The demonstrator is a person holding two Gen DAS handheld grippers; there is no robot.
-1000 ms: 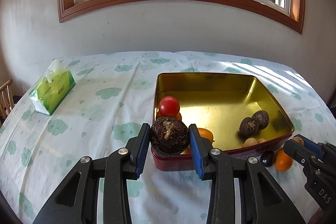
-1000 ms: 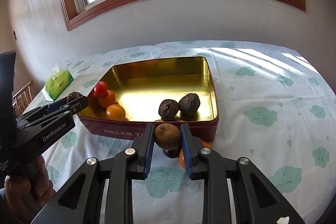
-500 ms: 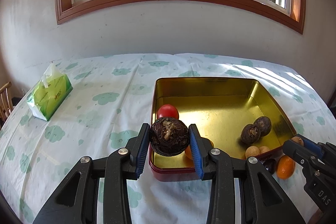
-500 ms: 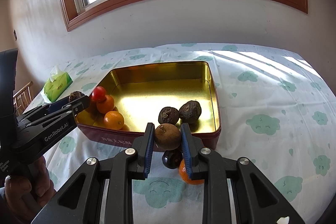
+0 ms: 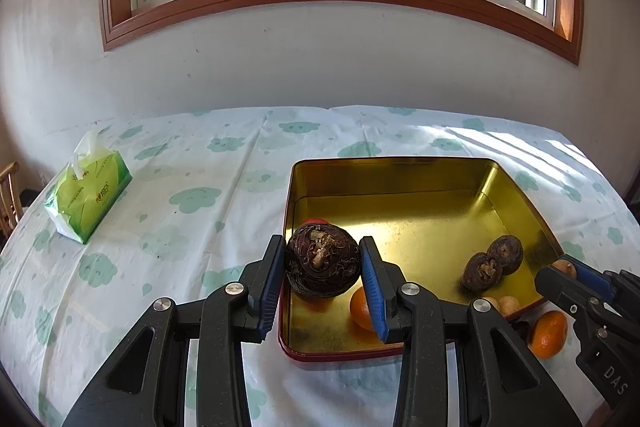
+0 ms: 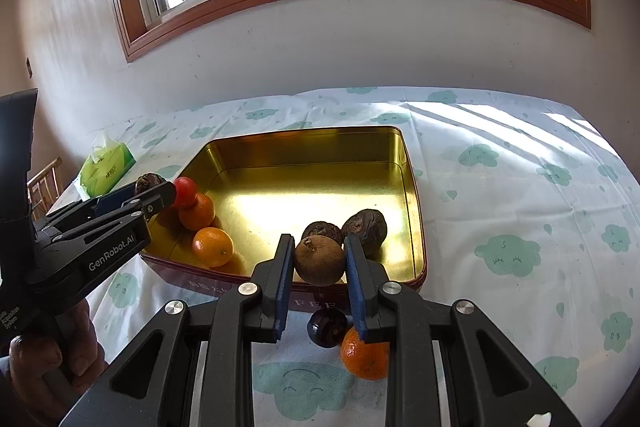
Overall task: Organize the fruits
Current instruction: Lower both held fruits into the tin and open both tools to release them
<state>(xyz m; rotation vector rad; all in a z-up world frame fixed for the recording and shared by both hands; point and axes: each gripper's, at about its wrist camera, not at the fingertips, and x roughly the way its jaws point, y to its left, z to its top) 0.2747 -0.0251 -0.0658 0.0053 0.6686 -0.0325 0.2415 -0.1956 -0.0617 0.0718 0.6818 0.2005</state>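
Tin (image 6: 412, 187) holds oranges (image 6: 212, 246), tomato (image 6: 185, 186), perhaps two passionfruit (image 6: 366, 225).

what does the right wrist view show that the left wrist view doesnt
Only the right wrist view shows the small dark fruit on the tablecloth in front of the tin, the whole red tomato with the orange behind it, and the person's hand gripping the left gripper.

Only the left wrist view shows the two small tan fruits in the tin's near corner.

Both show the gold tin, the two wrinkled dark fruits inside, the tissue pack, the loose orange outside, and each gripper's own fruit.
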